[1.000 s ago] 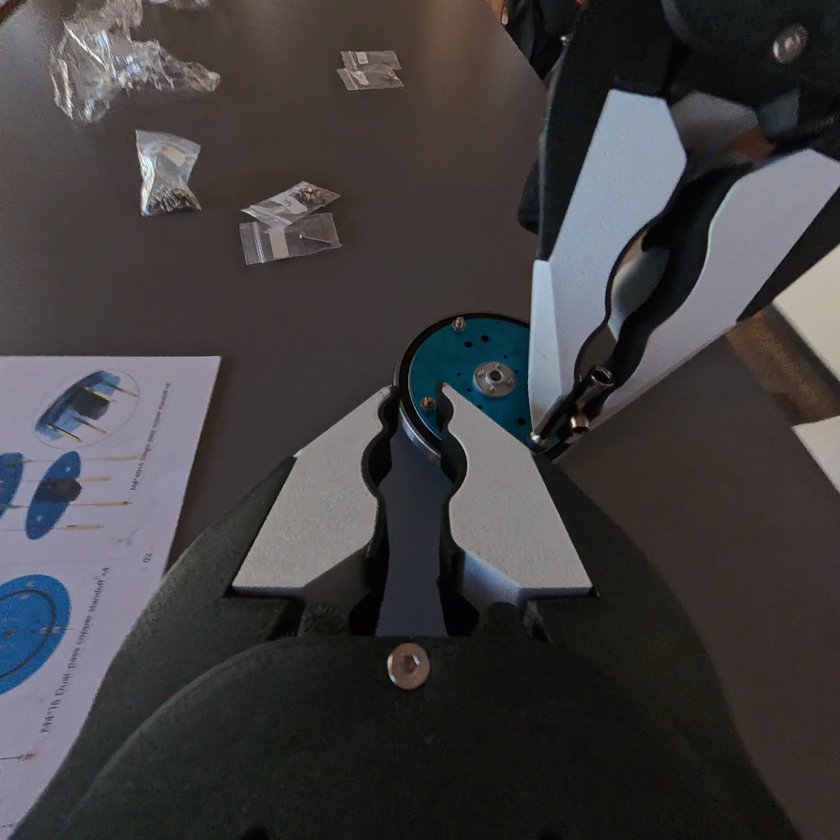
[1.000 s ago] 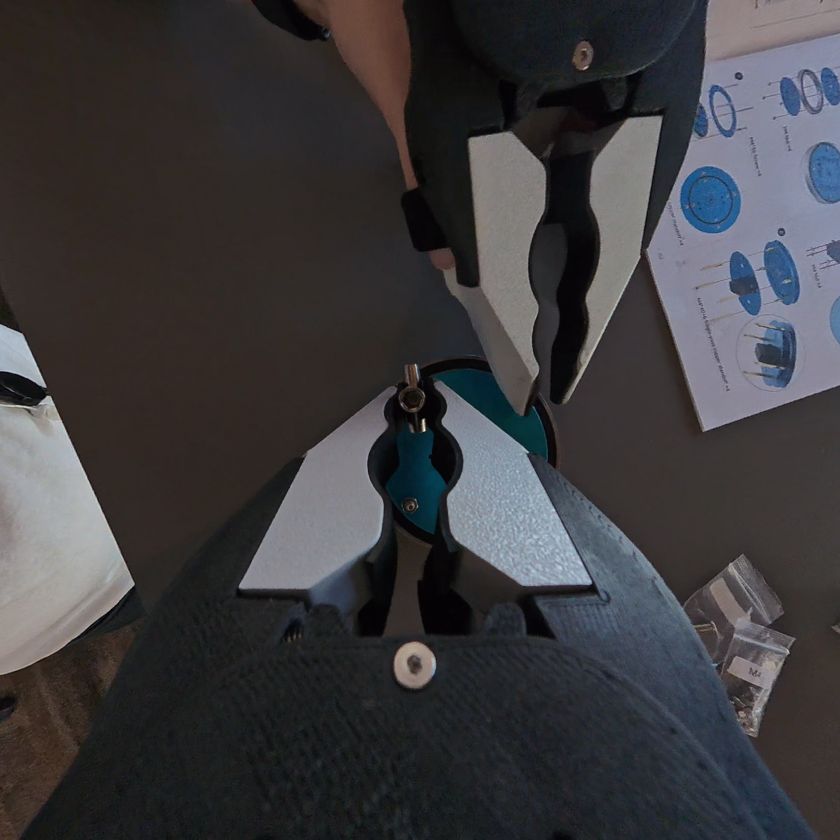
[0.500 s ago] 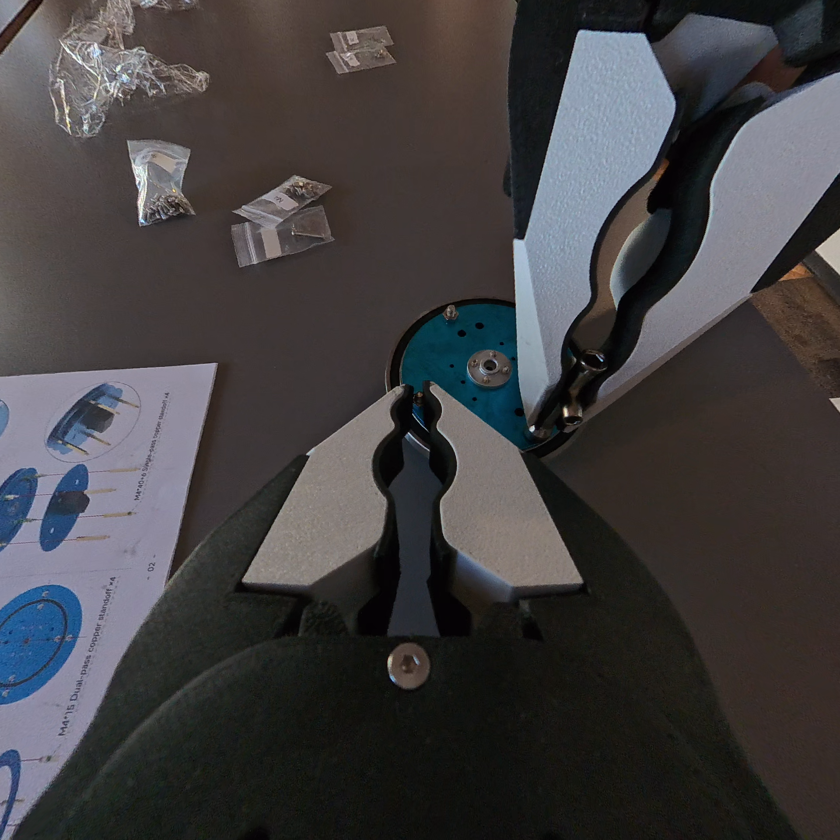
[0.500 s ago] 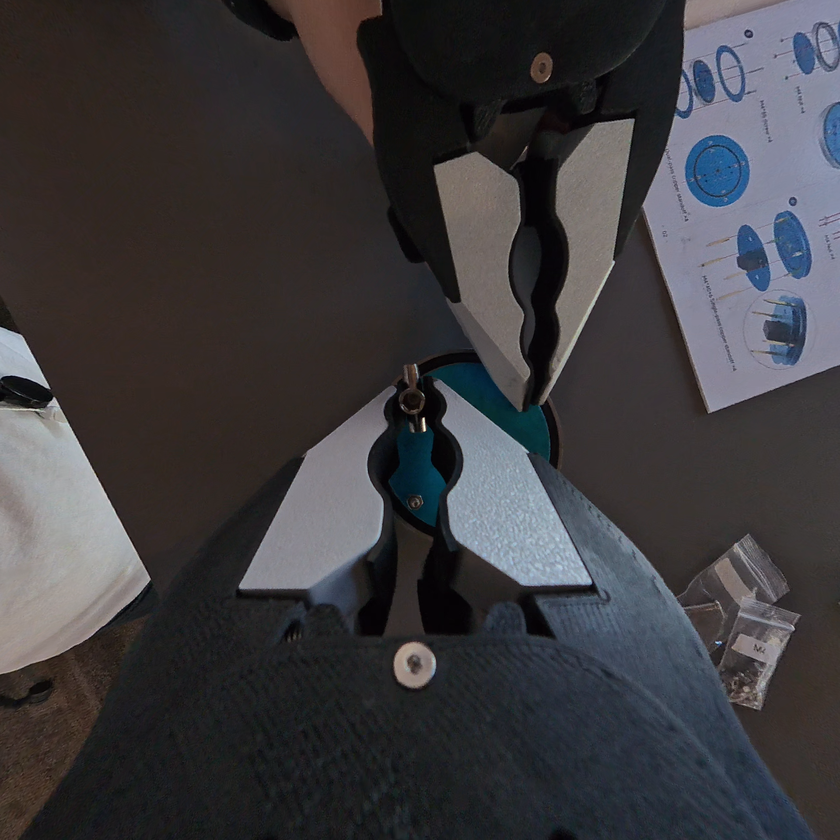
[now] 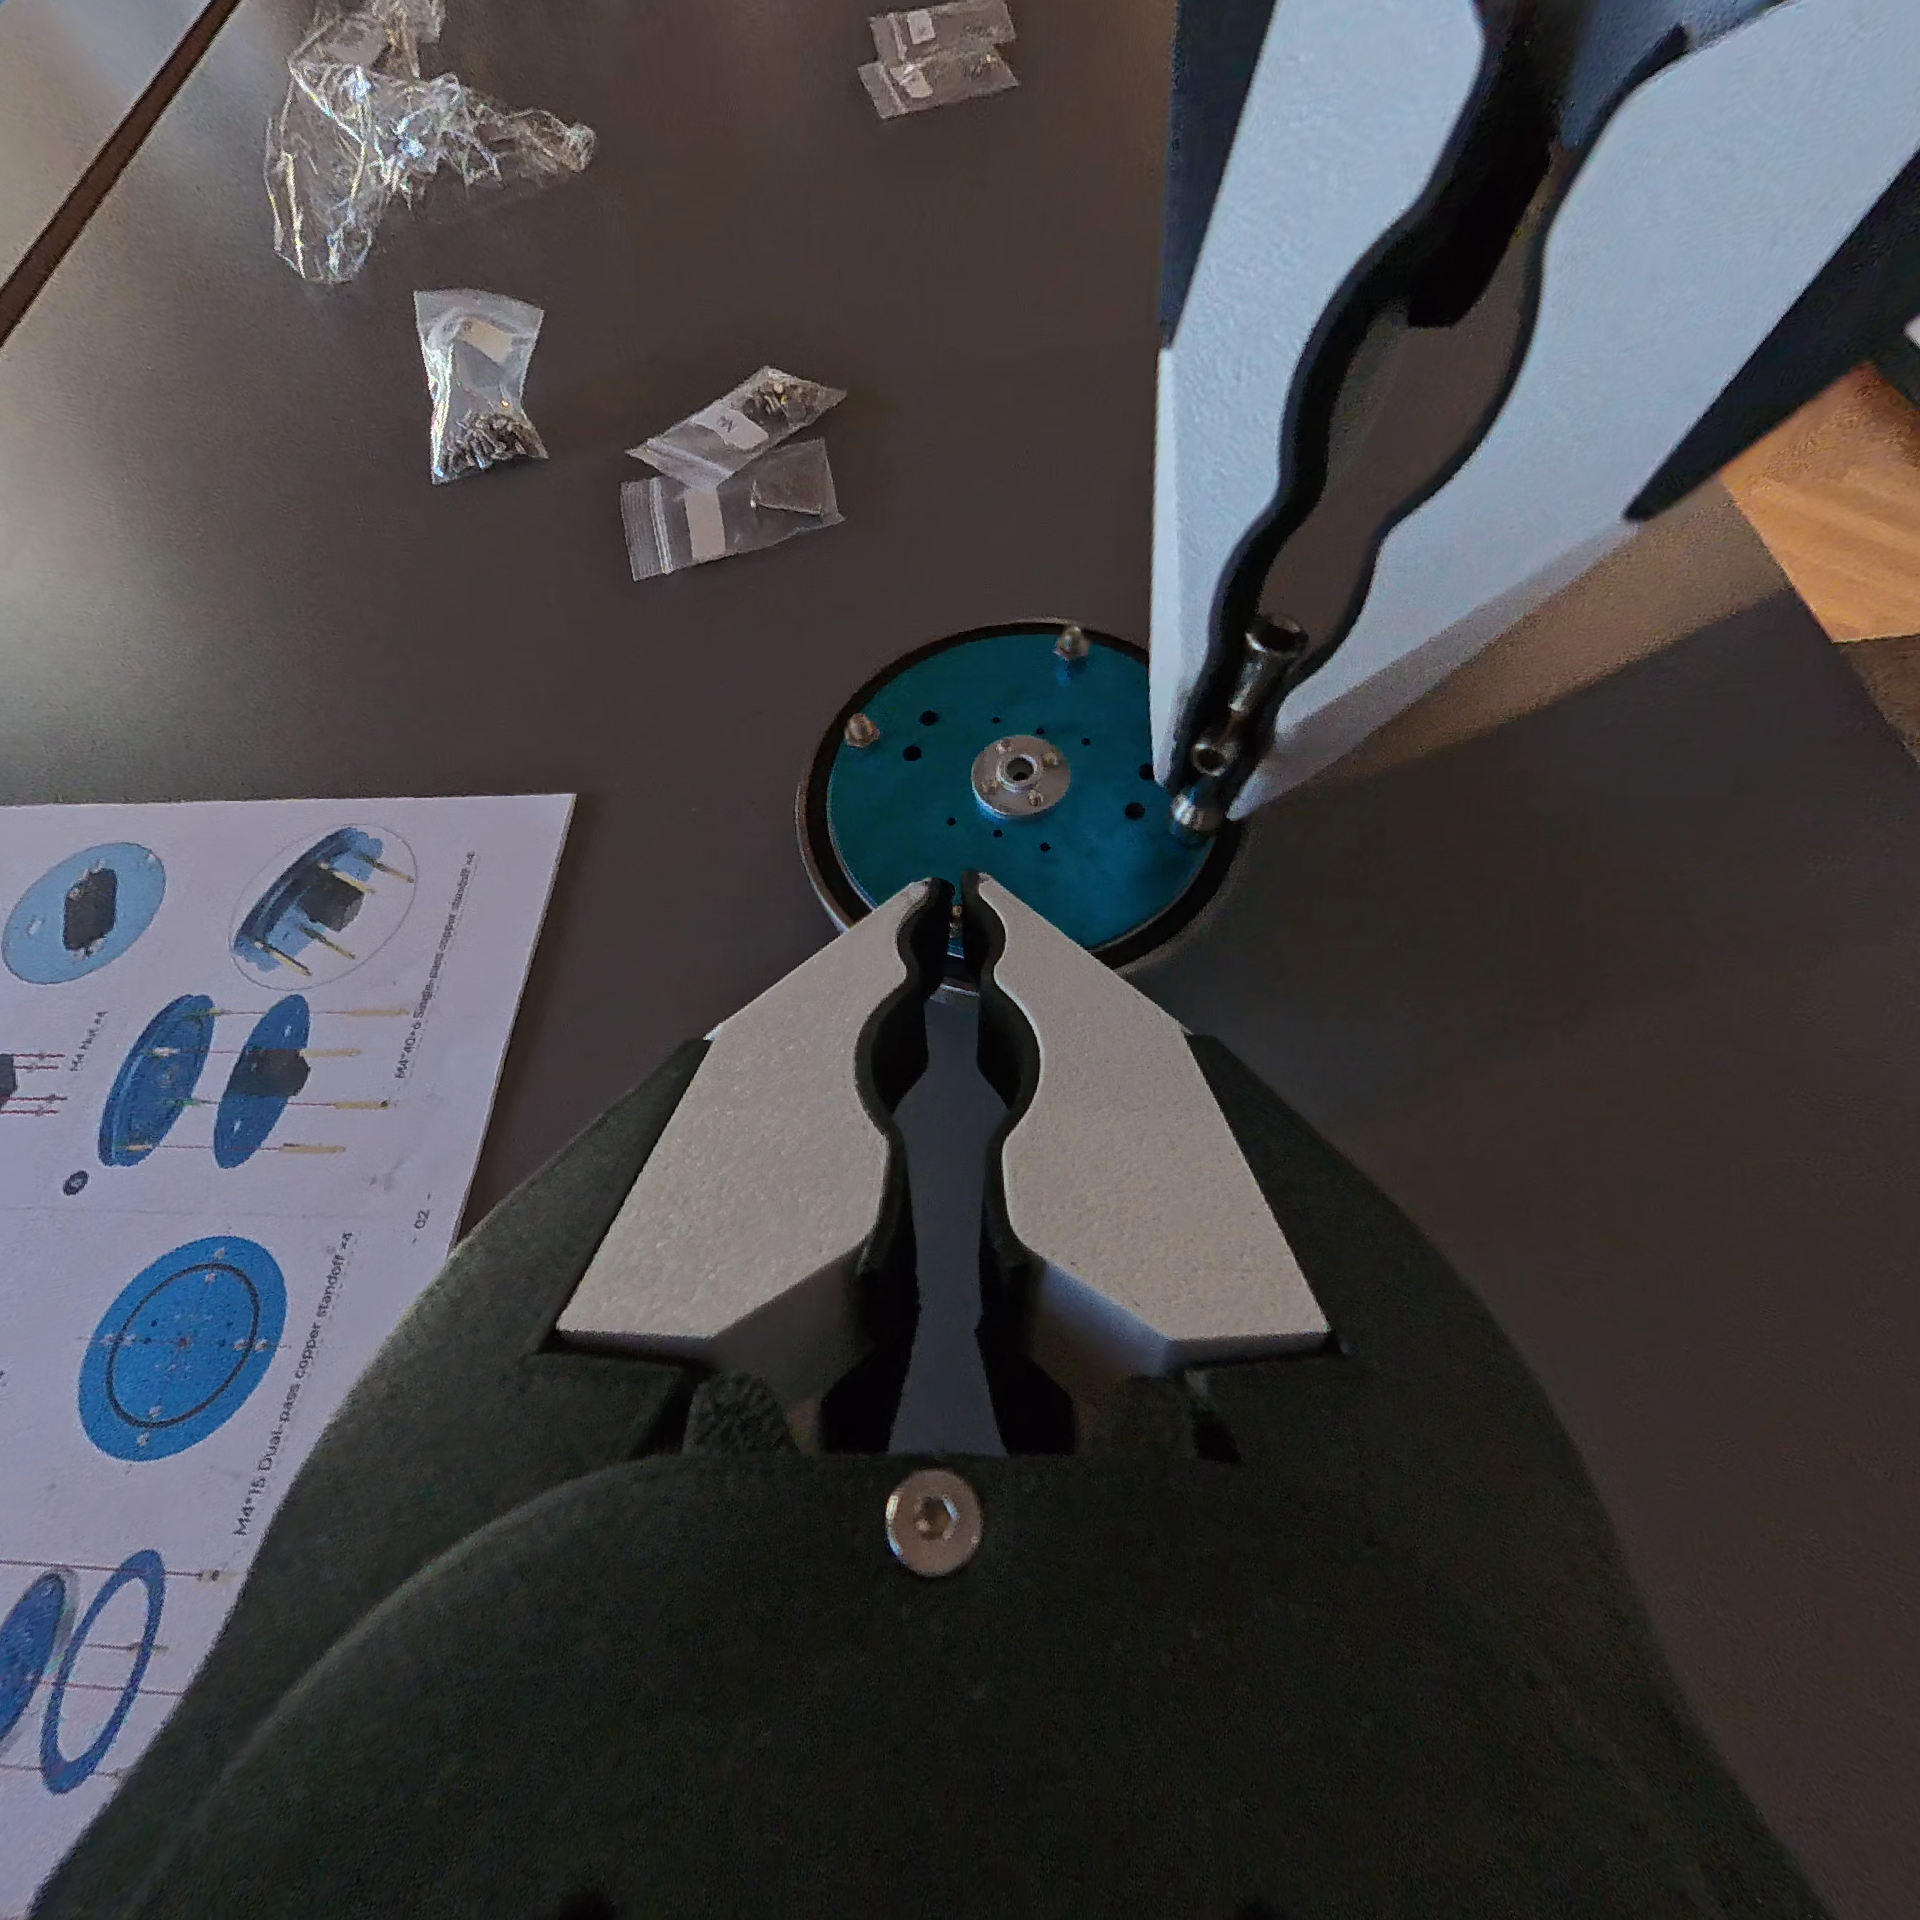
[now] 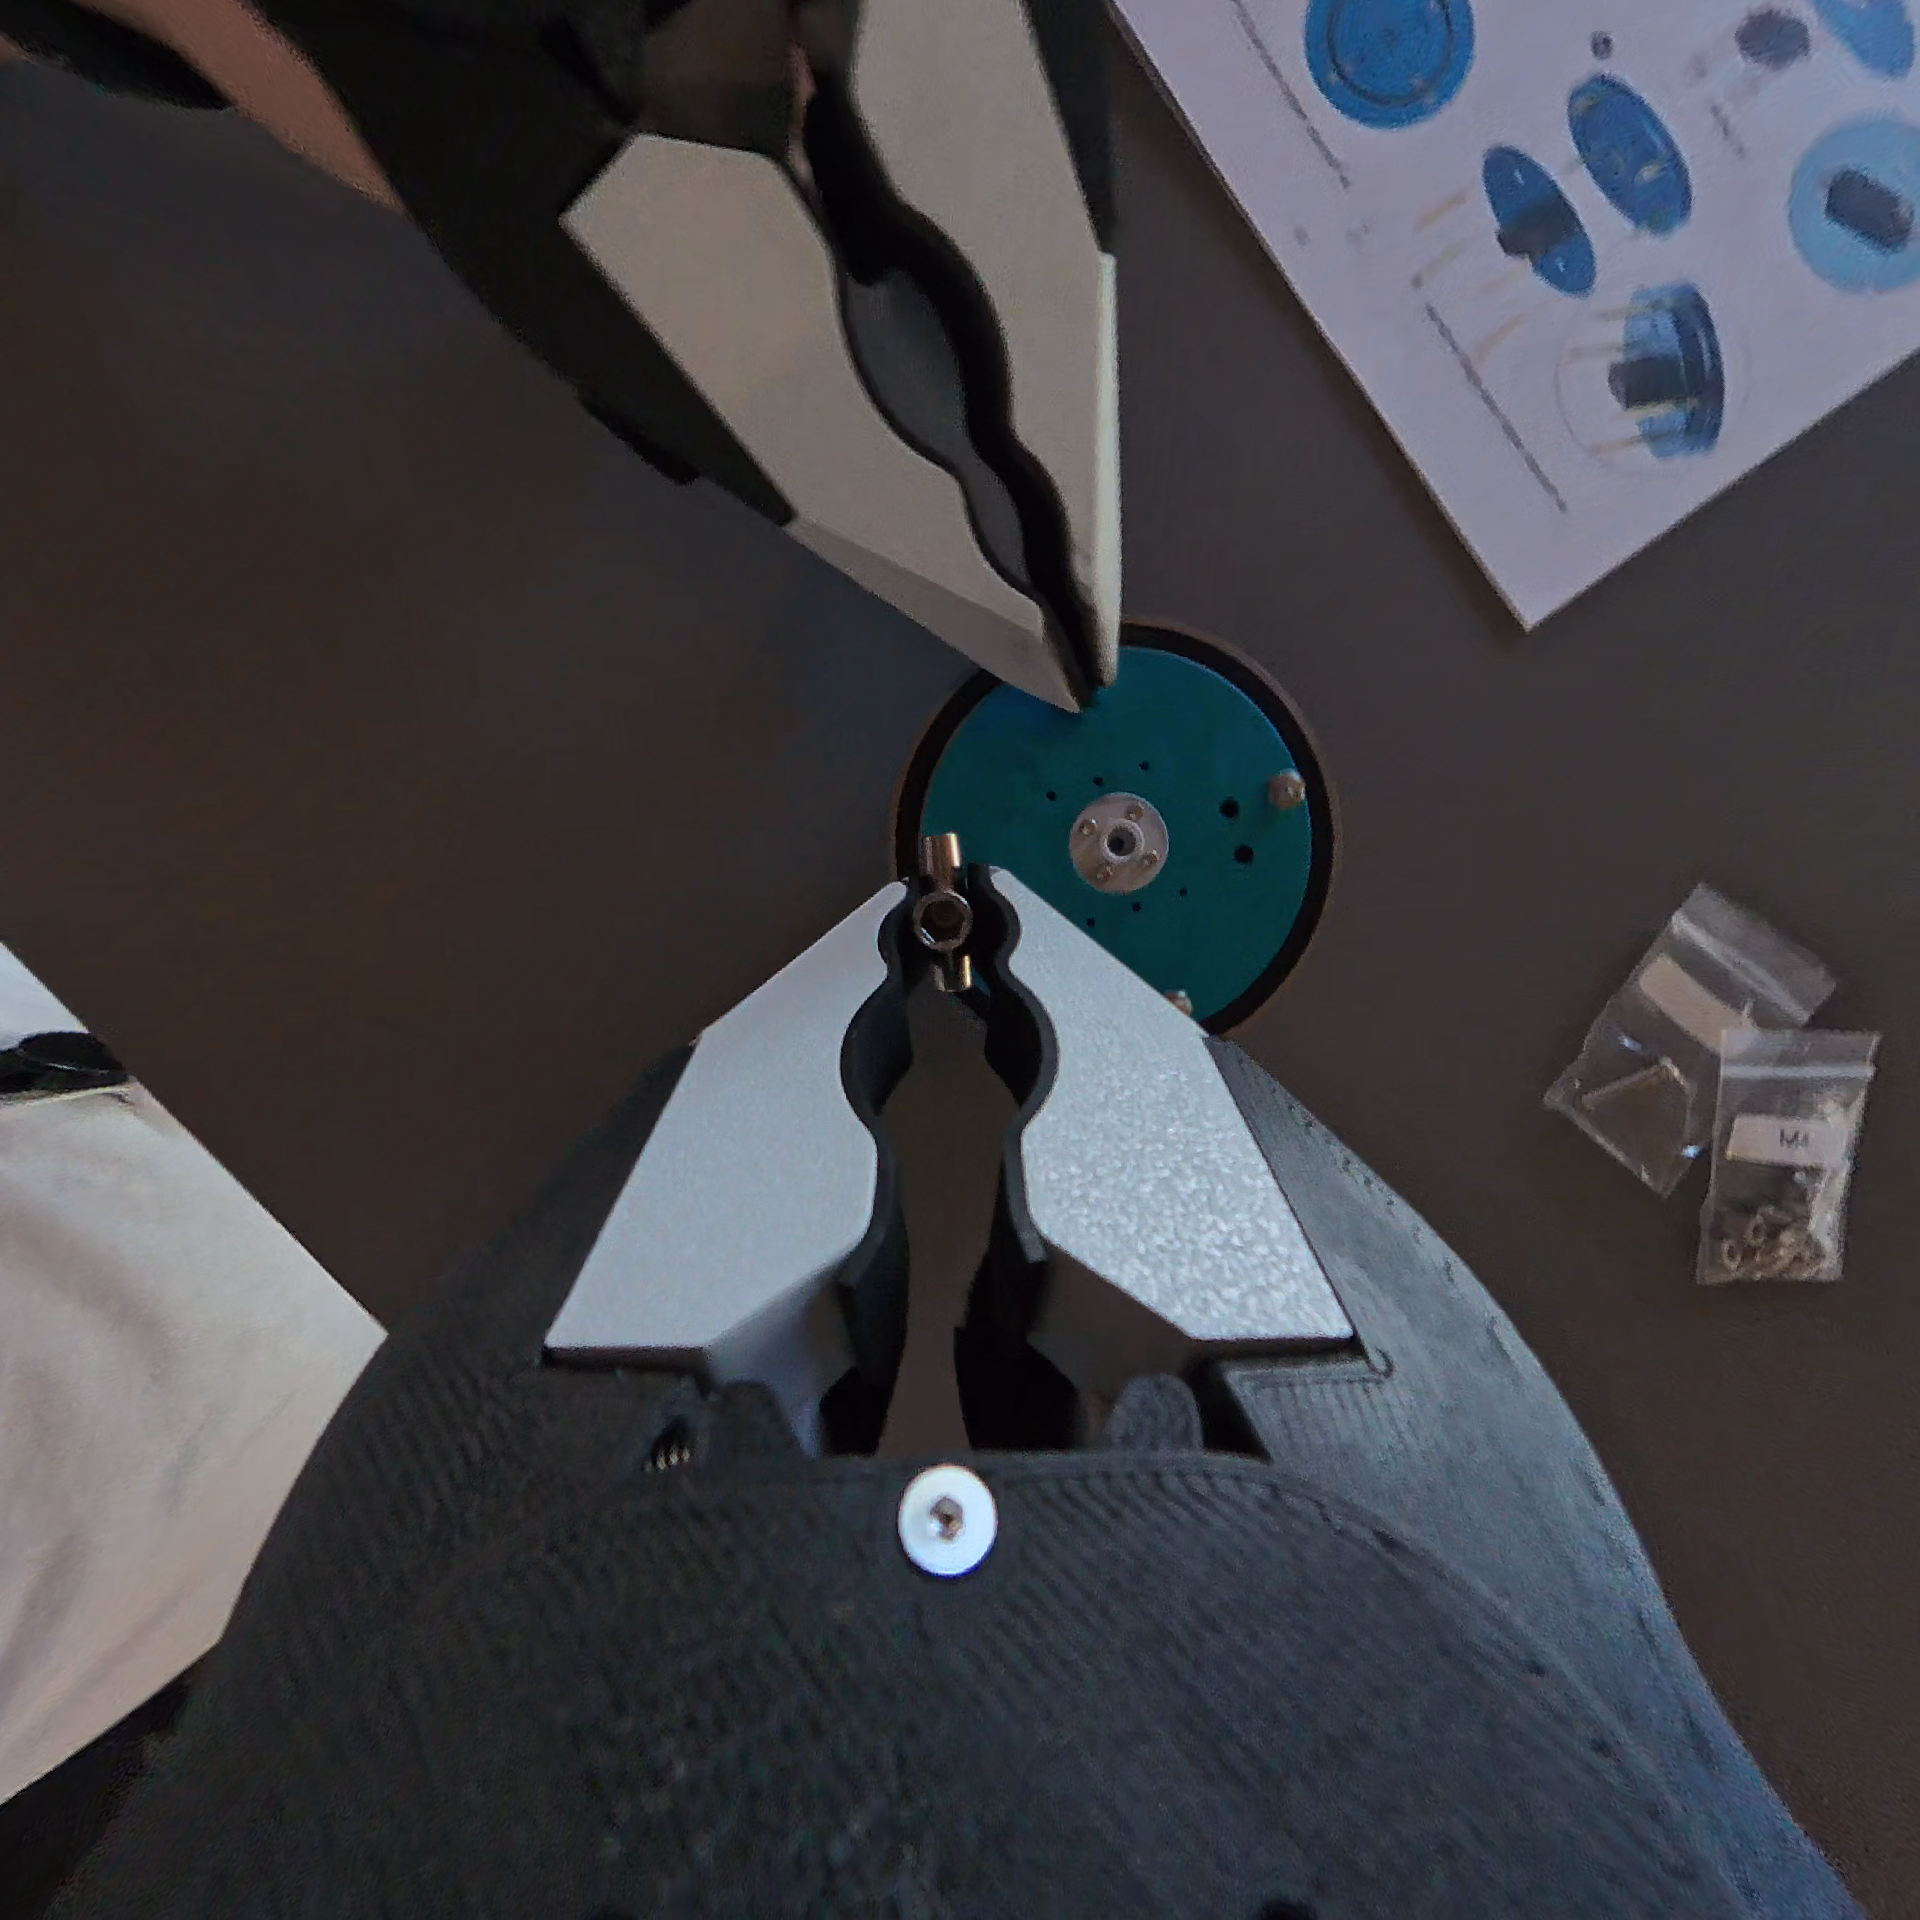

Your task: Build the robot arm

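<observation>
A teal round disc (image 5: 1039, 862) with a silver hub (image 5: 1020, 774) and small metal studs near its rim lies on the dark table. My left gripper (image 5: 951, 888) is closed to a narrow gap at the disc's near rim, pinching a small stud (image 5: 956, 914) that is mostly hidden. My right gripper (image 6: 945, 883) is shut on a small cross-shaped metal socket wrench (image 6: 943, 914). In the left wrist view the wrench (image 5: 1242, 707) points down, its lower end on a stud at the disc's right rim. In the right wrist view the left gripper (image 6: 1081, 691) touches the disc (image 6: 1195, 748) at its far edge.
A printed sheet with blue diagrams (image 5: 208, 1091) lies left of the disc, also in the right wrist view (image 6: 1558, 260). Small plastic bags of hardware (image 5: 732, 478) (image 6: 1714, 1081) and crumpled plastic (image 5: 395, 125) lie beyond. The table edge and wood floor (image 5: 1829, 499) are to the right. The left gripper's tips are roughly 5 cm from the right gripper's.
My left gripper's fingers have closed from a wider gap over the disc's rim to a narrow gap. The right gripper, still holding the wrench, has shifted toward the disc's edge.
</observation>
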A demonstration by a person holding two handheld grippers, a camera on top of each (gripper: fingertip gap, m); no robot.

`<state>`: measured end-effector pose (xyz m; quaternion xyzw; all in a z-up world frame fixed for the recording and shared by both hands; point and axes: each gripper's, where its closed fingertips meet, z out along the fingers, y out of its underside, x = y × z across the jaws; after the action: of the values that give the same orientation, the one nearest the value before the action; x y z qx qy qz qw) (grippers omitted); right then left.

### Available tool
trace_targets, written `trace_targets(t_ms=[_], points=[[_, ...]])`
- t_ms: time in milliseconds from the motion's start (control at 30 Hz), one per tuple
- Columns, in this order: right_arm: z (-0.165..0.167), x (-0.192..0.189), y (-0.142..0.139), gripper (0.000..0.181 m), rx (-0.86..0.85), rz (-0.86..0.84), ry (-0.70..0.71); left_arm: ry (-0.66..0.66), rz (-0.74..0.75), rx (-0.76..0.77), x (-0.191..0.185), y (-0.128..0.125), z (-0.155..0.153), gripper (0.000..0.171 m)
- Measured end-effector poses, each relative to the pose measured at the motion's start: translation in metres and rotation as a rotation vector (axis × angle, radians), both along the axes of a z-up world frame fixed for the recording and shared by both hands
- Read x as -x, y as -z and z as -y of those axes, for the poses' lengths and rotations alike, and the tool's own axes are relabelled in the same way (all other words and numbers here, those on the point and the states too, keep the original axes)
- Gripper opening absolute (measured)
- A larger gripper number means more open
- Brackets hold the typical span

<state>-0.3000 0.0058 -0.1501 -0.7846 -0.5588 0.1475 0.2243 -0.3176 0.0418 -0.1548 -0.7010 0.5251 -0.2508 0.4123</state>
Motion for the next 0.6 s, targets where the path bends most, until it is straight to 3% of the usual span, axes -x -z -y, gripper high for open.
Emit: trace_targets(t_ms=[200,600], points=[[-0.006,-0.011,0.002,0.008,0.119,0.083,0.104,-0.028,-0.028,-0.018,-0.005,0.0,0.002,0.001],[-0.023,-0.028,0.001,0.008,0.091,0.02,0.316,-0.044,-0.035,-0.02,-0.015,0.001,0.007,0.0]])
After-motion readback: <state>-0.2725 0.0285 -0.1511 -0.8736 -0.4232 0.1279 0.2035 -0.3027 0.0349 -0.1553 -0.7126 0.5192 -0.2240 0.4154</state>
